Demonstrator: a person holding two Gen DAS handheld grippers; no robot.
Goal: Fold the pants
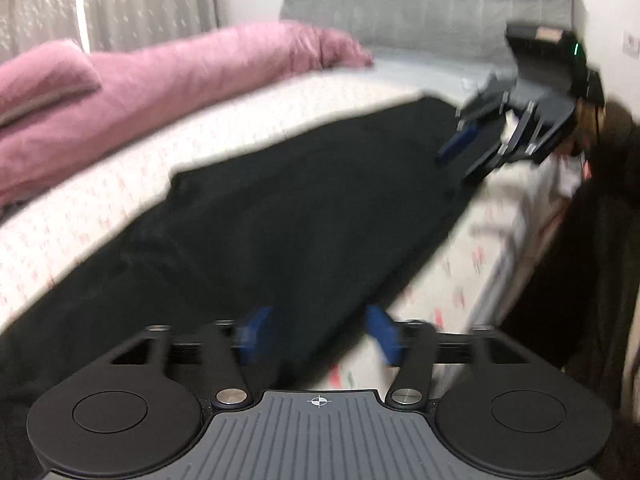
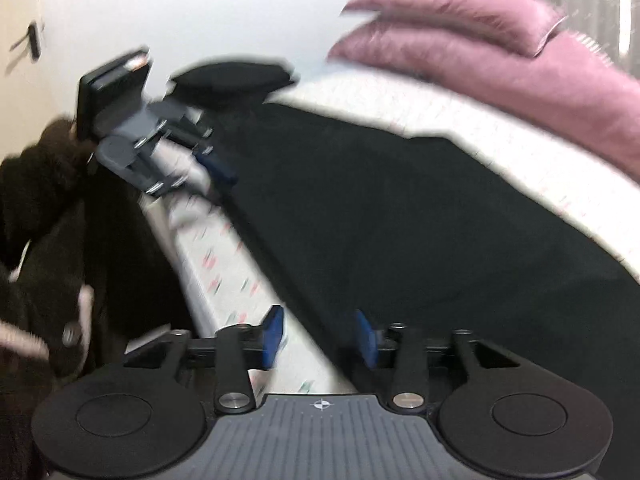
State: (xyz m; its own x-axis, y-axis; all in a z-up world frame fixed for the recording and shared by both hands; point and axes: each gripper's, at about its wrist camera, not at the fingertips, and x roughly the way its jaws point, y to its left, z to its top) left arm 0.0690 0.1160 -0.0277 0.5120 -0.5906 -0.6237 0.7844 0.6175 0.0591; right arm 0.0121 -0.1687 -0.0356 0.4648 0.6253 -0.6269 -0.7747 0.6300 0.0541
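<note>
Black pants (image 1: 256, 240) lie flat and lengthwise on a white patterned bed sheet (image 1: 120, 184); they also show in the right wrist view (image 2: 400, 216). My left gripper (image 1: 318, 336) is open, its blue pads straddling the near edge of the pants at one end. My right gripper (image 2: 320, 338) is open over the pants' edge at the other end. Each gripper shows in the other's view: the right one (image 1: 464, 160) at the far end of the pants, the left one (image 2: 218, 178) likewise. Both frames are motion-blurred.
A pink duvet (image 1: 168, 80) lies along the far side of the bed, with a grey headboard (image 1: 420, 8) behind it. The bed's edge (image 1: 500, 260) runs beside the pants. The person's dark clothing (image 2: 52, 220) is just off the bed.
</note>
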